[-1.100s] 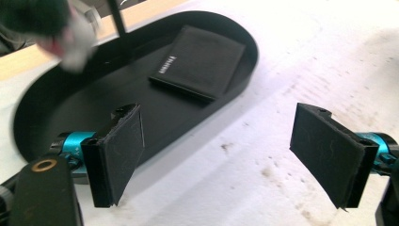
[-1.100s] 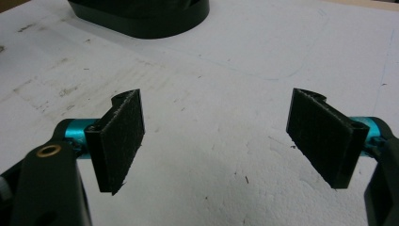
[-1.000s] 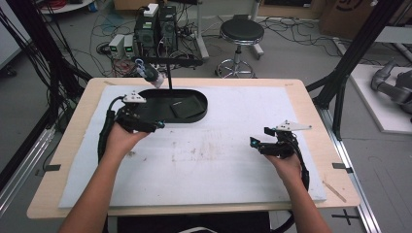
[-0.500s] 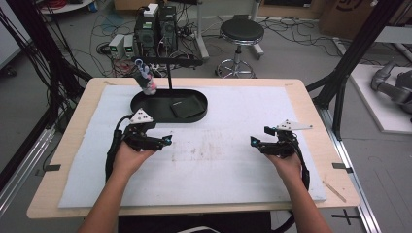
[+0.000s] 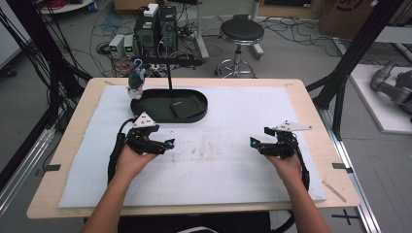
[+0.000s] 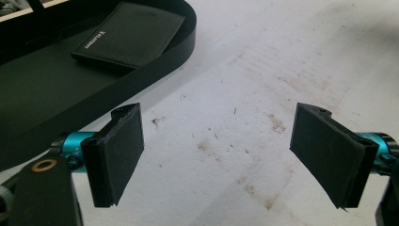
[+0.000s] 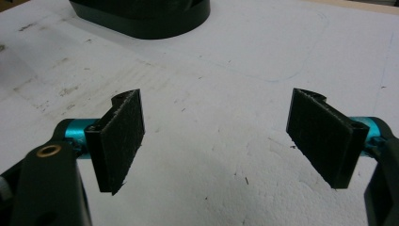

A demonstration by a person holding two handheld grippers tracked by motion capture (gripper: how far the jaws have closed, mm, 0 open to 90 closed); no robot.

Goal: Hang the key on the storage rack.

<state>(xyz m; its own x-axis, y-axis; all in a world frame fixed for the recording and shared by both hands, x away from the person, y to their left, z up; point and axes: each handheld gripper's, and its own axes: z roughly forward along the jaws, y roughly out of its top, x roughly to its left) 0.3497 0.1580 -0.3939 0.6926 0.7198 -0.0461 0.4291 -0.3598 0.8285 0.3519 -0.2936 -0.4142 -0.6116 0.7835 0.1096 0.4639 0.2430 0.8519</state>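
Both grippers are hovering wide open, the left gripper (image 5: 167,143) just beside the black tray (image 5: 145,108) (wallet (image 5: 183,106) inside). The right gripper (image 5: 253,143) is hanging over the bare white mat (image 5: 223,160), well apart from the left one.

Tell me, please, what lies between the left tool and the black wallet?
In the left gripper view, only stained white mat and the black tray's rim separate the left tool from the wallet.

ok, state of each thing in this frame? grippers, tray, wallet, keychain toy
left gripper: open, empty, above the white mat
right gripper: open, empty, above the mat
black tray: flat on the mat, upright post at its rear
black wallet: closed, lying flat in the tray
small toy: hanging from the stand's arm over the tray's left end
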